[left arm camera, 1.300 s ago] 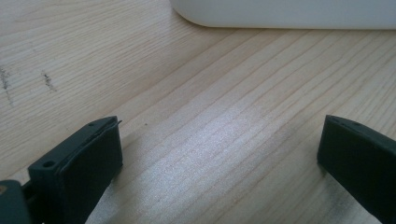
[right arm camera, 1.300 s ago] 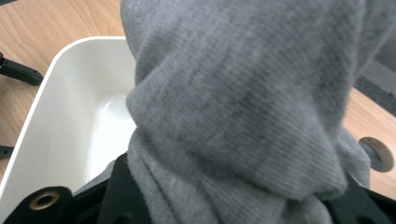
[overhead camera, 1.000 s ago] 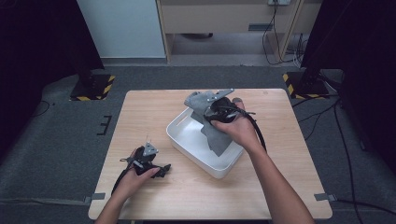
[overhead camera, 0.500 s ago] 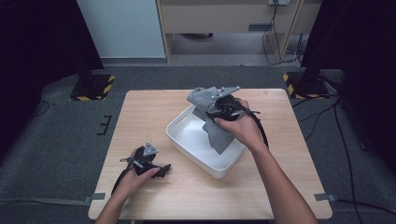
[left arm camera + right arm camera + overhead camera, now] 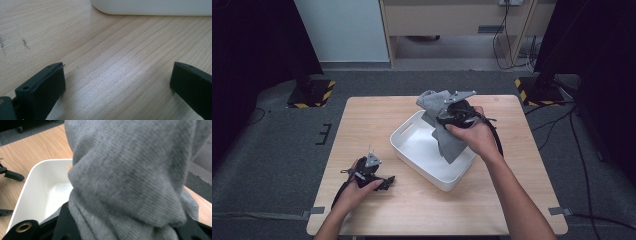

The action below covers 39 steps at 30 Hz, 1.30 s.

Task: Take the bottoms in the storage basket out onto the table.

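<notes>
The right gripper [image 5: 447,116] is clamping a grey cloth [image 5: 447,142] above the white tub [image 5: 412,150]; the left gripper [image 5: 387,182] is resting open on the table [image 5: 512,200]

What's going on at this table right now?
A person works with a claw in each hand. The right claw is shut on a grey cloth, holding it up so that its lower end hangs into the white tub on the wooden table. The left claw rests on the table near the tub, jaws open with nothing between them.
</notes>
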### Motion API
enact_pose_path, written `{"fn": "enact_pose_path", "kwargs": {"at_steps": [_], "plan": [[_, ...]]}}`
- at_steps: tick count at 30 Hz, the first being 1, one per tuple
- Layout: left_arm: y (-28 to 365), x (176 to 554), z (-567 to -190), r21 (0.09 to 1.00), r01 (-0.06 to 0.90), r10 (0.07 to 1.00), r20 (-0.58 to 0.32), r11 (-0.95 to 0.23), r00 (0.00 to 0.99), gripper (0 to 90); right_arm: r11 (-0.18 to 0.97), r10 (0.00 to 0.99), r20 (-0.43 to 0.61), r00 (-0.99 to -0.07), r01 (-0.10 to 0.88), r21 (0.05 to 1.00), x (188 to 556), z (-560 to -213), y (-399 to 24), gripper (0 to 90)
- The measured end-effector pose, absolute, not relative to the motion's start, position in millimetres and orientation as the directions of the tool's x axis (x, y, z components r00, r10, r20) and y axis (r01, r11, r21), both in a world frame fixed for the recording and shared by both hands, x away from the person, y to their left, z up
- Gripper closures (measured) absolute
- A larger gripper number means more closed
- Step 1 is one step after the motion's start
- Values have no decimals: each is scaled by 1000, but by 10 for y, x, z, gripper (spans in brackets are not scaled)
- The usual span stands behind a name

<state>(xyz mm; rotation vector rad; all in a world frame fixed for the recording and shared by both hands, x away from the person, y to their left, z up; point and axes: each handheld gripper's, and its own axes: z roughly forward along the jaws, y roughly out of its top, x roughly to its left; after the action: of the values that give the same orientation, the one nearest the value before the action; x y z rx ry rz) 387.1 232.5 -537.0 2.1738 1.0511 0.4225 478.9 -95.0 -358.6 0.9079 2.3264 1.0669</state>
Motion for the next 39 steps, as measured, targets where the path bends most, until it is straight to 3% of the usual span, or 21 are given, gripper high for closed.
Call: {"fn": "enact_pose_path", "kwargs": {"at_steps": [39], "plan": [[2323, 3871, -5371, 696, 564, 783, -2, -445, 621, 0, 446, 752, -131, -646, 354, 822, 4621, -3279, -1391, 541]]}}
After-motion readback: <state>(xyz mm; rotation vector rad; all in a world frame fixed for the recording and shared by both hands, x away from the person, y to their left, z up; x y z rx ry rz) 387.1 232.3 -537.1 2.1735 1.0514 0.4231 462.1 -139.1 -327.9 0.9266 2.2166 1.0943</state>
